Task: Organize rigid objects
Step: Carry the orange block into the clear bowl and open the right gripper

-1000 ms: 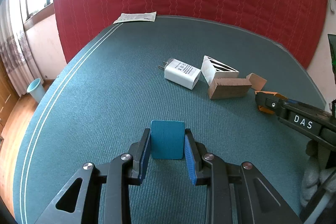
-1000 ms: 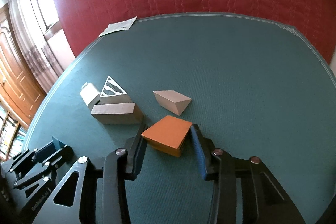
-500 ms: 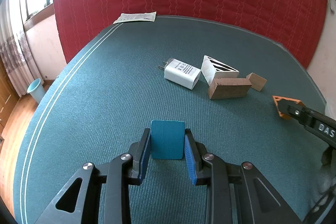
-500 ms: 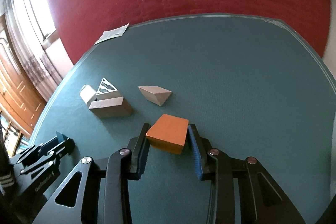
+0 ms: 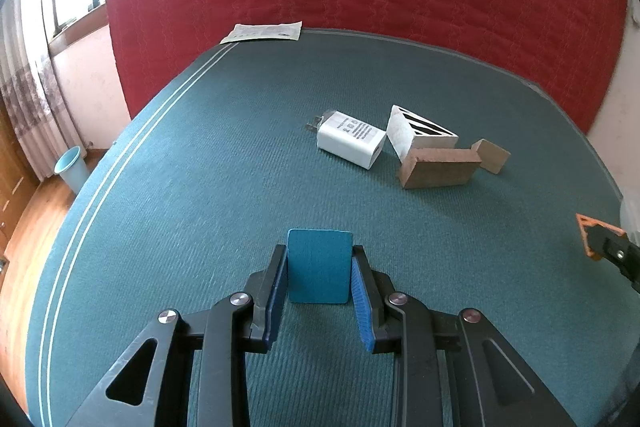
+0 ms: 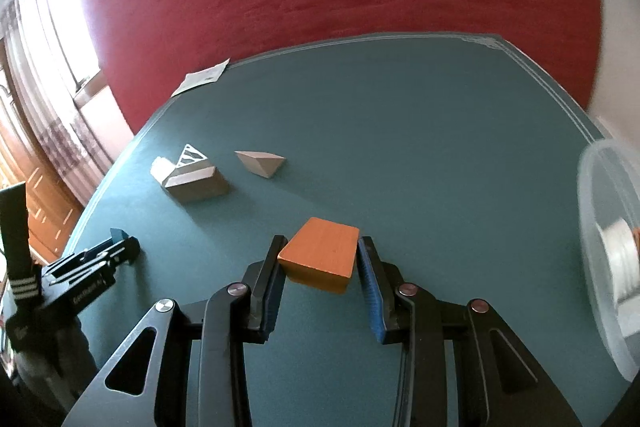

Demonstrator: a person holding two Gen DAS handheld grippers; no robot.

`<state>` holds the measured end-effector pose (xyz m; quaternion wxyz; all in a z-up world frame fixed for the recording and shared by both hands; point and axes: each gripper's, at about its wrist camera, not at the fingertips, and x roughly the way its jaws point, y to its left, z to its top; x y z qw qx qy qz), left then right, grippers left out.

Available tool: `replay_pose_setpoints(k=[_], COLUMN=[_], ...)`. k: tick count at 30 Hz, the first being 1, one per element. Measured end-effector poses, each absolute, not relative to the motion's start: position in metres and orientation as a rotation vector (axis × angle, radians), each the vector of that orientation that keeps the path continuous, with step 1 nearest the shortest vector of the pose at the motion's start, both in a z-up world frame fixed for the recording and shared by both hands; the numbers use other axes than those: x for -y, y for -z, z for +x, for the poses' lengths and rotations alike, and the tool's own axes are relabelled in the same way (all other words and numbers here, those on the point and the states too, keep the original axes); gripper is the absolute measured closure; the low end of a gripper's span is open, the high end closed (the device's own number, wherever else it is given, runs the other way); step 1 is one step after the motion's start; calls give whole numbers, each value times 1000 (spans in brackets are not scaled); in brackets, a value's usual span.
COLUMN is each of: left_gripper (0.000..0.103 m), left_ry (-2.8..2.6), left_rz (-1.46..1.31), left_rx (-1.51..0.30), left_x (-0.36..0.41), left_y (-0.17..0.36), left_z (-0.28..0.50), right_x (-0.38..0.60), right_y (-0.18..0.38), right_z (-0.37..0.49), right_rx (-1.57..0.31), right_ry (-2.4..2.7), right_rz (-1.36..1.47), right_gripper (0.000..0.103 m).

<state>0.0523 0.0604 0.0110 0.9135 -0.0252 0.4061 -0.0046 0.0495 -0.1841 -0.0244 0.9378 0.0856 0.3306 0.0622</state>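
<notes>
While left gripper (image 5: 319, 269) clamps blue block (image 5: 319, 265) low over green table (image 5: 200, 187), right gripper (image 6: 320, 257) pinches orange block (image 6: 320, 259) above table, beside clear tub (image 6: 600, 247).

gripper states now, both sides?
Left tongs: closed on the blue block.
Right tongs: closed on the orange block.

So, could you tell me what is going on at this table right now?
A person is sorting small rigid objects with two handheld grippers. The left gripper is shut on a teal block, and the right gripper is shut on an orange block, with a clear plastic container to its right. A white charger, a striped white wedge and two wooden blocks lie on the green table.
</notes>
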Motion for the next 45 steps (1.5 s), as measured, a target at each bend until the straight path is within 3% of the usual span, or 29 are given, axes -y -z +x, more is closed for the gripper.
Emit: replay_pose_setpoints(k=[12, 37, 41, 45], left_gripper=[71, 71, 71, 71], left_ry=[46, 279, 318, 356], left_rz=[-62, 78, 106, 133], left_rx=[-865, -840, -830, -813], left_x=[-40, 88, 108, 126], left_y=[-20, -51, -57, -64], left_z=[40, 21, 20, 20], right_x=[232, 388, 410, 421], right_y=[18, 4, 14, 21], right_z=[20, -44, -45, -50], right_rx=[-625, -471, -490, -497], right_ry=[-56, 262, 310, 333], right_rz=[249, 318, 330, 331], right_gripper=[67, 66, 54, 53])
